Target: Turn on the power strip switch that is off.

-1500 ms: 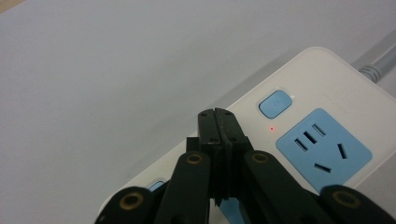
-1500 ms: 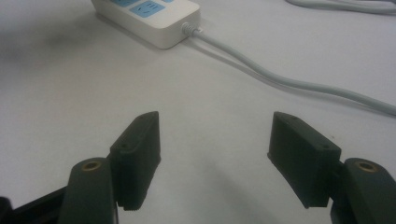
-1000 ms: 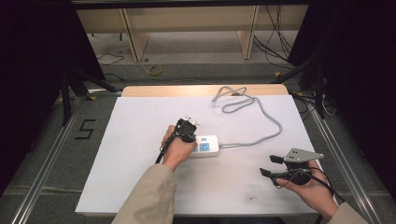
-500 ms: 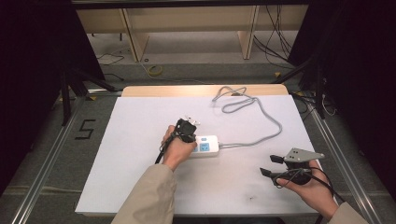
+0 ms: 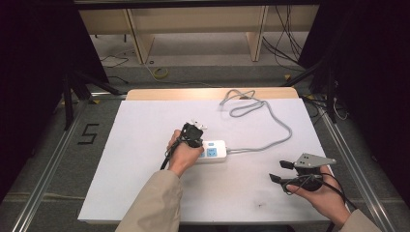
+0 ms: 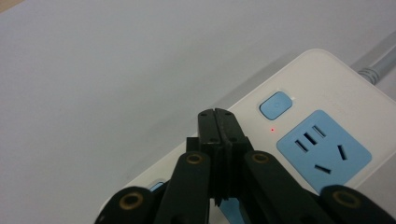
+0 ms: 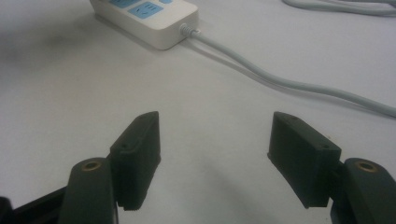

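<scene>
Nothing has moved: left gripper [image 6: 218,114], jaws clenched empty, hovers beside the power strip's [image 6: 327,107] blue switch [image 6: 275,104] — right gripper [image 7: 215,149] released, well apart.

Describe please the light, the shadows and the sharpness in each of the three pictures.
High view: bright white table, dark surroundings, everything fairly sharp. Left gripper view: the white power strip with blue sockets is sharp, its red lamp glows; the shut left gripper is slightly soft. Right gripper view: soft shadow under the open right gripper; the grey cable blurs farther off.
</scene>
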`<state>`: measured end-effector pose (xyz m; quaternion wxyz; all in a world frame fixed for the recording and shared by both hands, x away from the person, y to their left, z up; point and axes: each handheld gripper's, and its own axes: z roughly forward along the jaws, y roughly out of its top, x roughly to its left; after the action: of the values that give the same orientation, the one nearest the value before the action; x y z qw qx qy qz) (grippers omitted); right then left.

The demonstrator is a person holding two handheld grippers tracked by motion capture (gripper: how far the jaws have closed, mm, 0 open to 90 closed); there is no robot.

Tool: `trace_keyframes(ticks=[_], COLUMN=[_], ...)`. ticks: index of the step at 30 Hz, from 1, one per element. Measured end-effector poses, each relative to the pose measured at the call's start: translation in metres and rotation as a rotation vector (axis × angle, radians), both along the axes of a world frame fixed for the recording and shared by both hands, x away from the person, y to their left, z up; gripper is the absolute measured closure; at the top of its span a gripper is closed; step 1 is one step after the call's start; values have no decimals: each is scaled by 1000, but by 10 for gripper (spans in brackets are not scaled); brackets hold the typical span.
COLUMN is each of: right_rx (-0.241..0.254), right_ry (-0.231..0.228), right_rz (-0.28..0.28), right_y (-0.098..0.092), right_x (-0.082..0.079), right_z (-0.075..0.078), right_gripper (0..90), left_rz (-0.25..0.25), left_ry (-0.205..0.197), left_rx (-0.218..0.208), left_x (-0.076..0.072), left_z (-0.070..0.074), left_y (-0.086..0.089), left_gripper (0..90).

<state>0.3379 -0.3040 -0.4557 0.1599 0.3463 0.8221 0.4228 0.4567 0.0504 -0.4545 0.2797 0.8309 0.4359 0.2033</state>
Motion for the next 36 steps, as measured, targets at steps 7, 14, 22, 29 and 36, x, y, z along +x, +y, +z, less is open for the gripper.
trace_keyframes(ticks=[7, 14, 22, 29, 36], right_rx=[0, -1, 2, 2, 4], right_ry=[-1, 2, 1, 3, 1], right_rz=[1, 0, -2, -3, -4], right_y=[0, 0, 0, -1, -1], right_x=[0, 0, 0, 0, 0], right_z=[0, 0, 0, 1, 1], right_gripper=[344, 343, 343, 344, 343], left_rz=[-3, -2, -5, -8, -9], left_ry=[-2, -3, -2, -5, -10], left_rx=[-1, -5, -4, -6, -6], left_x=[0, 0, 0, -1, -1], left_z=[0, 0, 0, 1, 0], left_y=[0, 0, 0, 0, -1], left_gripper=[899, 899, 899, 899, 899])
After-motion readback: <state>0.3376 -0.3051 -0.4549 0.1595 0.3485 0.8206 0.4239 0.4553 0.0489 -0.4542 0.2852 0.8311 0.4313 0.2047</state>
